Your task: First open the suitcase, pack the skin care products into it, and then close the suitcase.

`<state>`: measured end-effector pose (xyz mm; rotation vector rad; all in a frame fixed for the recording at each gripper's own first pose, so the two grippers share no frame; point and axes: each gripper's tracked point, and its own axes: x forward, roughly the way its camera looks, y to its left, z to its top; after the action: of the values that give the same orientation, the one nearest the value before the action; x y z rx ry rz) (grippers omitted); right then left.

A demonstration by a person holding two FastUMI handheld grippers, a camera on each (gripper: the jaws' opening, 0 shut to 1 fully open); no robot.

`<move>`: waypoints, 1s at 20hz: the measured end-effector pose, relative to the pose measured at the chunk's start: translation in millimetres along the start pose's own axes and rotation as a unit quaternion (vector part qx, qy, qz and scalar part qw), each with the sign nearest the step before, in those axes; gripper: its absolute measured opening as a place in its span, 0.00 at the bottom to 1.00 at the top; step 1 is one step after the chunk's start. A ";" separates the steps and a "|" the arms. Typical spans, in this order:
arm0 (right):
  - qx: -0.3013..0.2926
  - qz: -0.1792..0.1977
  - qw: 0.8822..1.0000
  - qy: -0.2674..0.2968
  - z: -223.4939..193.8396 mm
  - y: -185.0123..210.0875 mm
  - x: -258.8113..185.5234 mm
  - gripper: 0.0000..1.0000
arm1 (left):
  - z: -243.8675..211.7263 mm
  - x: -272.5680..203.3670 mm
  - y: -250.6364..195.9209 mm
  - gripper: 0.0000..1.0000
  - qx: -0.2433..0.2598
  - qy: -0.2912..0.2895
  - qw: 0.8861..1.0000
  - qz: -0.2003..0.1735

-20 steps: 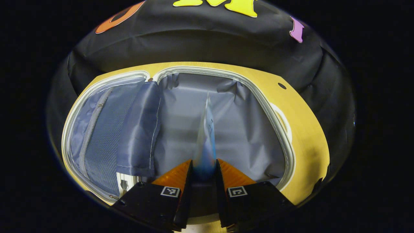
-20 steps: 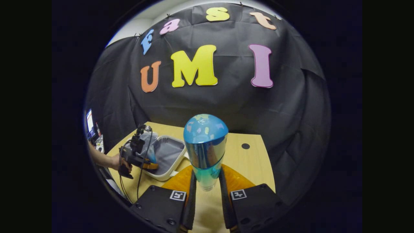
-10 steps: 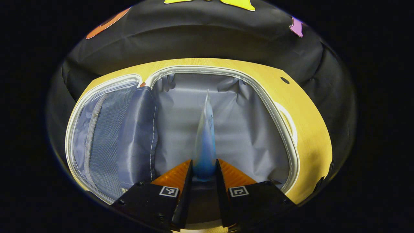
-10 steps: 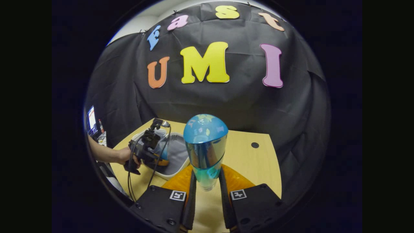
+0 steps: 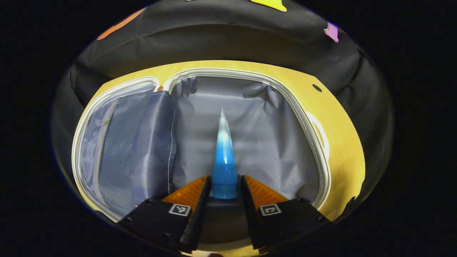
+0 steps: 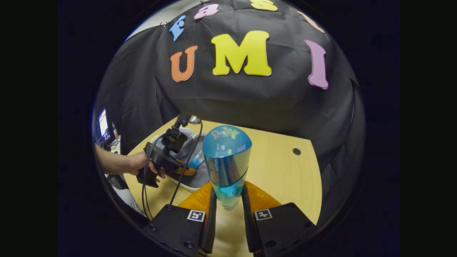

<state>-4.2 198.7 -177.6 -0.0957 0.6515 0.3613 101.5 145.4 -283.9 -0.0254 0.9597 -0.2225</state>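
Left gripper (image 5: pixel 224 185) is clamping a blue tube (image 5: pixel 223 157) over the open suitcase (image 5: pixel 250 75); ideally lowering before releasing; right gripper (image 6: pixel 228 200) is gripping a teal bottle (image 6: pixel 227 160) beside the suitcase.

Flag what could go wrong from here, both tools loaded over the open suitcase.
1. The left tool looks to pinch the blue tube only at its cap end, so it could pivot or slip before reaching the suitcase lining.
2. The right tool grips the tall teal bottle low, top-heavy; it may tip on release.
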 end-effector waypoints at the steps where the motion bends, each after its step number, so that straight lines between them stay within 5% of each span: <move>1: 0.004 0.007 1.000 0.008 -0.6 7.8 14.4 0.33 | 2.0 -11.2 -0.1 0.73 -0.005 -0.009 1.000 0.001; 3: 0.012 0.020 1.000 0.017 1.5 28.3 39.6 0.33 | 9.4 -34.2 7.3 0.83 -0.009 -0.038 0.999 0.013; 8: 0.038 0.045 0.997 0.057 1.4 85.3 124.0 0.33 | 24.4 -128.0 54.4 0.89 -0.057 -0.165 0.983 0.059; 9: 0.039 0.047 0.995 0.074 -7.3 94.6 142.9 0.33 | 20.6 -141.5 64.2 1.00 -0.064 -0.177 0.980 0.068; 20: 0.088 0.016 0.982 0.164 -53.6 118.3 211.6 0.33 | -46.5 -178.6 111.4 0.98 -0.125 -0.167 0.974 0.091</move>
<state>78.1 361.6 -345.9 0.0247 1.0092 0.3197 -15.4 293.4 -179.5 -0.1996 0.6441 0.0726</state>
